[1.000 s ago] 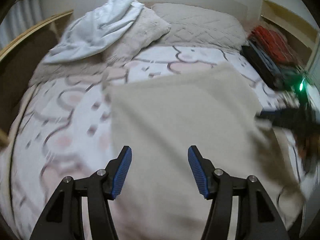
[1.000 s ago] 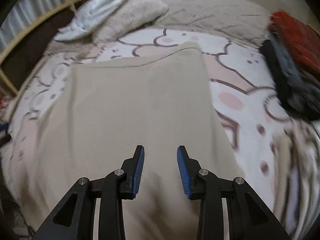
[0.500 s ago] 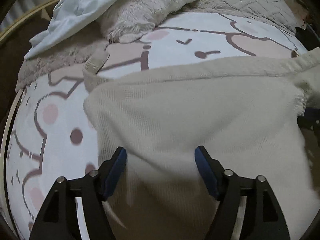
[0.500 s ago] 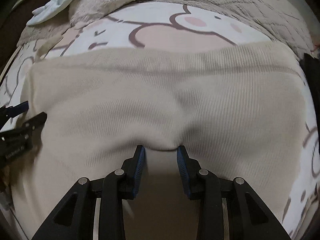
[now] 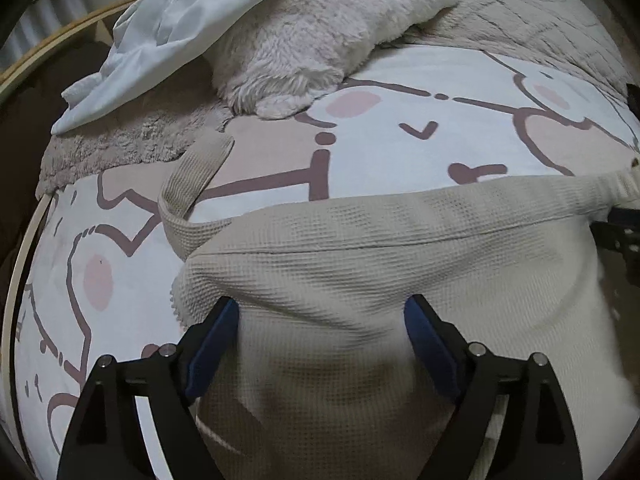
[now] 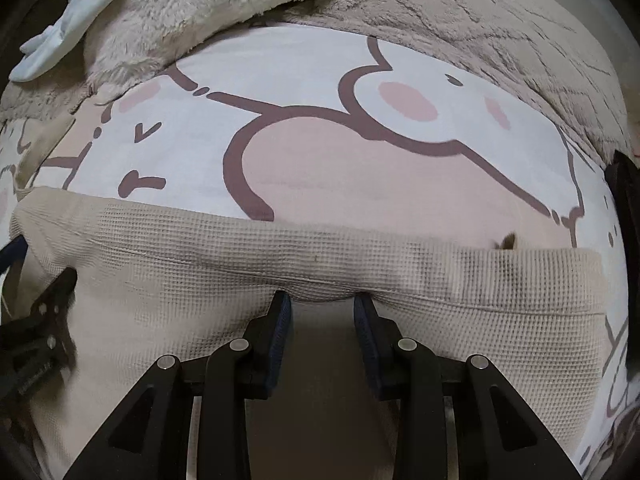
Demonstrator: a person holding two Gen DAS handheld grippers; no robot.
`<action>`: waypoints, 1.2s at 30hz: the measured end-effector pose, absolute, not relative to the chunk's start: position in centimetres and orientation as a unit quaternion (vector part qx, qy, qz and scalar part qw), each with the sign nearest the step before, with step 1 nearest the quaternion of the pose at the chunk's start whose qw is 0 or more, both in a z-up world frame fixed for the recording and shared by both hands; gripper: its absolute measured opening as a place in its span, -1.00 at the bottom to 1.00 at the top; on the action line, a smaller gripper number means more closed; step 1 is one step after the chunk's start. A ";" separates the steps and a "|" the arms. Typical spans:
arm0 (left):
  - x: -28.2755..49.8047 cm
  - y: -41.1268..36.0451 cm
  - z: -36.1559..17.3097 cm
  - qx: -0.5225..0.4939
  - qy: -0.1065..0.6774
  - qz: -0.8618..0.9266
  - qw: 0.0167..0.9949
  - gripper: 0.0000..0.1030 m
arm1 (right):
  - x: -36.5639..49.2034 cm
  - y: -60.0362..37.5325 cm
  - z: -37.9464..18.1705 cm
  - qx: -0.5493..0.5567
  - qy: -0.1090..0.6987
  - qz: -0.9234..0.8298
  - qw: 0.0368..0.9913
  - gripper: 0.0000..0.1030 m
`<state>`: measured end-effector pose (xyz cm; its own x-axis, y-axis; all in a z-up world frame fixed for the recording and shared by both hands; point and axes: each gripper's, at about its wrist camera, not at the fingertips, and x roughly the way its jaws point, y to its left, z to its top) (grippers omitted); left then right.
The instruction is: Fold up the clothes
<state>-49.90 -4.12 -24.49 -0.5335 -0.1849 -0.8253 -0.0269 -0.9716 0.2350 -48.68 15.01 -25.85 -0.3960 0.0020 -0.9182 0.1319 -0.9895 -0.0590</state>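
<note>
Both tongs have dropped onto the beige waffle garment [image 5: 400, 264] (no readable label): left [image 5: 320, 320] opening, right [image 6: 322, 300] narrow, empty.

i can't see what lies under the beige waffle garment [image 6: 440, 292] beyond my right gripper [image 6: 322, 308]; its near part runs off the bottom edge. whether the pads pinch cloth, i can't tell. past my left gripper [image 5: 320, 320], whose jaws are opening over the cloth, the garment's right end is cut off by the frame.
</note>
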 end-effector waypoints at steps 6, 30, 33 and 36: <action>-48.4 -4.1 -21.8 0.460 -0.121 -0.879 0.047 0.37 | -44.0 19.0 -21.0 0.524 -0.029 -0.842 0.123 -0.33; -22.0 -3.5 -16.9 0.523 0.093 -0.843 -0.082 0.37 | -43.5 30.2 -22.5 0.551 -0.068 -0.822 0.122 -0.89; -19.9 -6.0 -15.8 0.514 0.105 -0.850 -0.055 0.37 | -40.1 24.0 -19.3 0.482 0.039 -0.866 0.127 -0.89; -18.4 -8.1 -14.9 0.499 0.120 -0.858 -0.028 0.37 | -33.2 15.1 -18.2 0.384 0.218 -0.884 0.154 -0.89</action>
<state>-18.40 -8.12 -14.88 -0.4996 0.1680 -0.8498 0.0711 -0.9698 -0.2335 -33.22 15.11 -18.20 -0.6570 -0.1055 -0.7465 0.4403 -0.8574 -0.2664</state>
